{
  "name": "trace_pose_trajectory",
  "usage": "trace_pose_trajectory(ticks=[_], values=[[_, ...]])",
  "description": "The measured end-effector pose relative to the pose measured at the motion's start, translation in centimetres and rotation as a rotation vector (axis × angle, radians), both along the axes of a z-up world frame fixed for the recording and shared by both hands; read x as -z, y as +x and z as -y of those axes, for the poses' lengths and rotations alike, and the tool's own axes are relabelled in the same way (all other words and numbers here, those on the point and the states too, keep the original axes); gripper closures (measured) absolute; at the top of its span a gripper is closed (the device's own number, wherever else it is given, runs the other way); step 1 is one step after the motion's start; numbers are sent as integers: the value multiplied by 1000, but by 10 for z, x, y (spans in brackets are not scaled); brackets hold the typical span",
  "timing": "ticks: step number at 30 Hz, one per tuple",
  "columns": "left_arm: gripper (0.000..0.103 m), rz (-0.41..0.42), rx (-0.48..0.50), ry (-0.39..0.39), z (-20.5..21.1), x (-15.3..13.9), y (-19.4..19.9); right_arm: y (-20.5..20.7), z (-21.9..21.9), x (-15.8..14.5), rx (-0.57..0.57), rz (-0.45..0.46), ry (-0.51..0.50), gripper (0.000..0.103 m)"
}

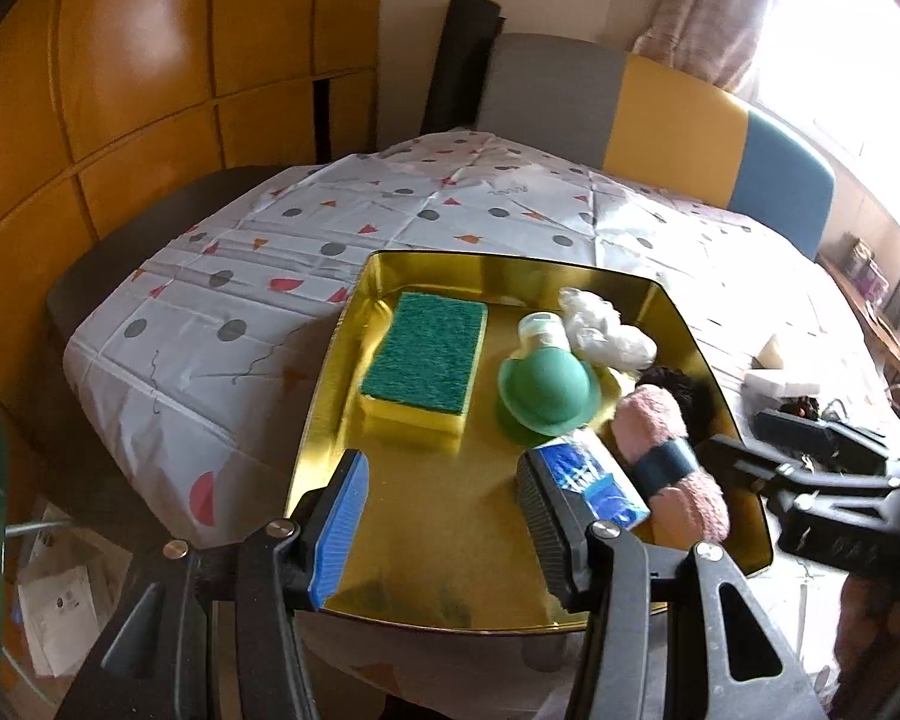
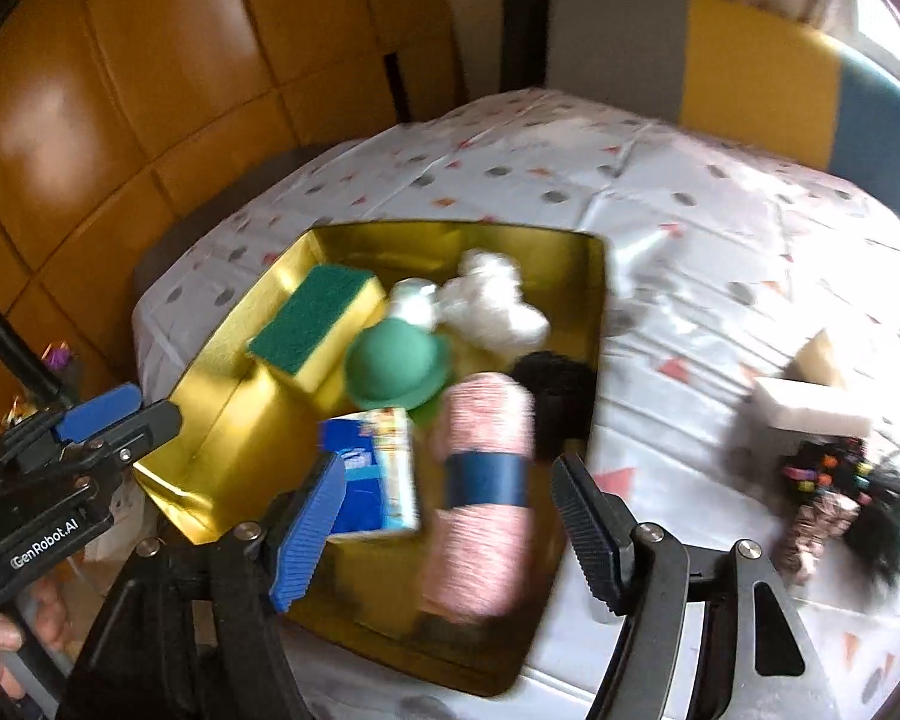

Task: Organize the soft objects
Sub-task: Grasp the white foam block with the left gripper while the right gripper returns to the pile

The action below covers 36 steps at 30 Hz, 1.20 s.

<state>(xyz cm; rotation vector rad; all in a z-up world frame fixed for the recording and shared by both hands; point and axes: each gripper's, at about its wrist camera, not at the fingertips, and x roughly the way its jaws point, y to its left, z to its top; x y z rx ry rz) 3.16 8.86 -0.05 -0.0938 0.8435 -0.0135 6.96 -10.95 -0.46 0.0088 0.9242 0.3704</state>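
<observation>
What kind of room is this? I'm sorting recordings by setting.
Most likely a home dining area: a table under a patterned tablecloth, a grey, yellow and blue chair pushed against it, wooden cabinet panels behind, and a curtained window.

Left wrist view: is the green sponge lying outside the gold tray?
No, the green sponge lies inside the gold tray, near its far left corner.

Both tools, L (image 1: pixel 444 516) & R (image 2: pixel 450 534), angled down, jaws apart.
</observation>
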Motion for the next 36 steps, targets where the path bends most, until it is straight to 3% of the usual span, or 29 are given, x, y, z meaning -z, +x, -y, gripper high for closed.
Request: trace_pose_trajectory(ticks=[17,25,28,31,36], values=[[51,29,180,90,73,-13,-5,-24,175,-17,365,81,-34,29],[51,28,271,130,115,-15,-1,-43,275,9,644,54,-46,29],[51,21,308,138,133,-14,1,-45,297,22,728,-15,-24,29],[51,12,346,138,151,-13,5,-47,307,19,760,-11,22,28],[51,-38,410,67,180,-13,17,-50,310,18,783,-4,27,24]])
